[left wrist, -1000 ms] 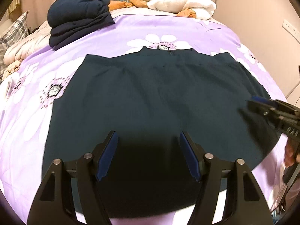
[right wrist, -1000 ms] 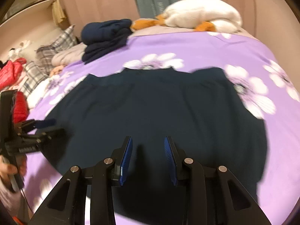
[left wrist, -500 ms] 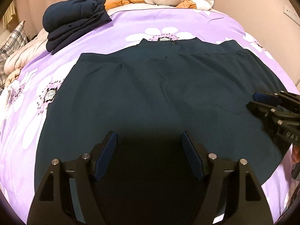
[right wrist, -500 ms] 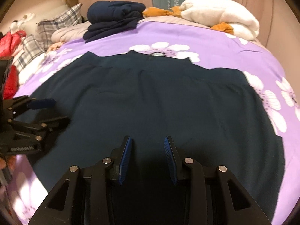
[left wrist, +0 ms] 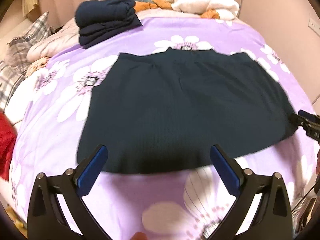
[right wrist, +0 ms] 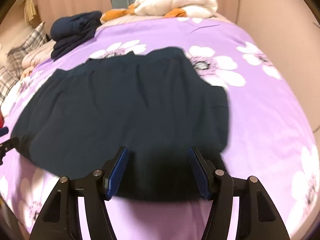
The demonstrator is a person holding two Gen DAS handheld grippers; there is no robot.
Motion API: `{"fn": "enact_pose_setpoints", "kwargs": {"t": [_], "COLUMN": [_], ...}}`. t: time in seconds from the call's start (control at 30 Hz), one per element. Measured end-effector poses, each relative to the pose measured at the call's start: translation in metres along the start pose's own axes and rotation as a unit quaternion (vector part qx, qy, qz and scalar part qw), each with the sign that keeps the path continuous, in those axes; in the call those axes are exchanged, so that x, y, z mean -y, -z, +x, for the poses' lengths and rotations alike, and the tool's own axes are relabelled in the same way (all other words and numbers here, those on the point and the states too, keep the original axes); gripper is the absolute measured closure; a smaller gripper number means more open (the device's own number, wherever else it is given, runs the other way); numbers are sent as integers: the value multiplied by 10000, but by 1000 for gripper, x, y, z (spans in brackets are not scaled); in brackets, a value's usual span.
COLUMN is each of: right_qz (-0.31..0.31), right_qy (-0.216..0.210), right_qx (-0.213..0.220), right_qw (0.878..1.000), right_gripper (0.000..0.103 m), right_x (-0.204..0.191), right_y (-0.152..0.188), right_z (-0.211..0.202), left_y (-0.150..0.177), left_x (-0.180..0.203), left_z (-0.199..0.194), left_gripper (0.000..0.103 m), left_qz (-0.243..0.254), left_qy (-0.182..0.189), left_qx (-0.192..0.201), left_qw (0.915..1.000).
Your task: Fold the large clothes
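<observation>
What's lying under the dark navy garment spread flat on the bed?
The dark navy garment lies directly on the purple flower-print bedsheet, which shows all round its edges. Whatever sits beneath its middle is covered by the cloth.

The skirt (left wrist: 186,108) is showing dark navy against a purple bedspread (left wrist: 230,32) printed with white flowers. A navy pile (left wrist: 106,20) is sitting by white (left wrist: 202,2) and orange (left wrist: 150,5) bedding and a grey plaid pillow (left wrist: 24,38). Blue pads (left wrist: 92,170) are lining black grippers.
</observation>
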State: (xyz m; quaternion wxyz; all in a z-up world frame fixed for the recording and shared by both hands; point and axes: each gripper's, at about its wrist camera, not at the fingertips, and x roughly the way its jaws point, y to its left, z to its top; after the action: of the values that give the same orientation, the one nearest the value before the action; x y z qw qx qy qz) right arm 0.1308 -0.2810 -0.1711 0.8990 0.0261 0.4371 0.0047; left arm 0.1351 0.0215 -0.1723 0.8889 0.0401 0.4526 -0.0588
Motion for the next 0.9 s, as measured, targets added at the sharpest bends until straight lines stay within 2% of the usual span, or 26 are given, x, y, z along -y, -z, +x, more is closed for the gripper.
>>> {"fn": "enact_pose_setpoints", "kwargs": {"t": [0.03, 0.1, 0.13, 0.17, 0.23, 0.3, 0.43, 0.5, 0.6, 0.67, 0.8, 0.9], "right_qz": [-70, -227, -304, -363, -524, -552, -443, -403, -312, -313, -399, -408], "right_qy": [-21, -52, -59, -72, -172, -289, -548, -519, -334, -446, -517, -480], "right_qx": [54, 170, 240, 298, 406, 418, 607, 816, 1080, 1198, 1176, 1136], "right_qw": [10000, 9996, 9992, 9989, 9977, 9972, 9957, 9945, 9931, 9913, 9909, 9915], "right_gripper": [38, 21, 7, 1, 1, 1, 1, 1, 1, 1, 1, 1], "right_x": [-5, -18, -26, -31, -51, -59, -73, -78, -82, -85, -92, -95], "right_y": [1, 3, 3, 4, 2, -1, -6, -11, -19, -24, -23, -16], "right_z": [-14, -42, -57, -66, -95, -115, -158, -186, -213, -229, -237, -234], "left_y": [1, 2, 2, 3, 2, 2, 0, -4, -12, -14, -10, -5], "left_x": [1, 5, 7, 10, 16, 24, 26, 29, 37, 42, 46, 49], "left_z": [-15, -38, -47, -63, -84, -111, -153, -171, -200, -217, -238, -236], "left_gripper": [1, 1, 1, 1, 1, 1, 0, 0, 0, 0, 0, 0], "left_qz": [-67, -156, -182, -223, -195, -117, -222, -188, -22, 31, 61, 67], "left_qy": [-24, 34, 92, 187, 210, 74, 236, 63, -229, -254, -157, -64], "left_qx": [-16, -6, 14, 61, 130, 218, 335, 340, 630, 791, 978, 904], "left_qw": [10000, 9999, 9998, 9996, 9995, 9997, 9989, 9992, 9977, 9965, 9951, 9959]}}
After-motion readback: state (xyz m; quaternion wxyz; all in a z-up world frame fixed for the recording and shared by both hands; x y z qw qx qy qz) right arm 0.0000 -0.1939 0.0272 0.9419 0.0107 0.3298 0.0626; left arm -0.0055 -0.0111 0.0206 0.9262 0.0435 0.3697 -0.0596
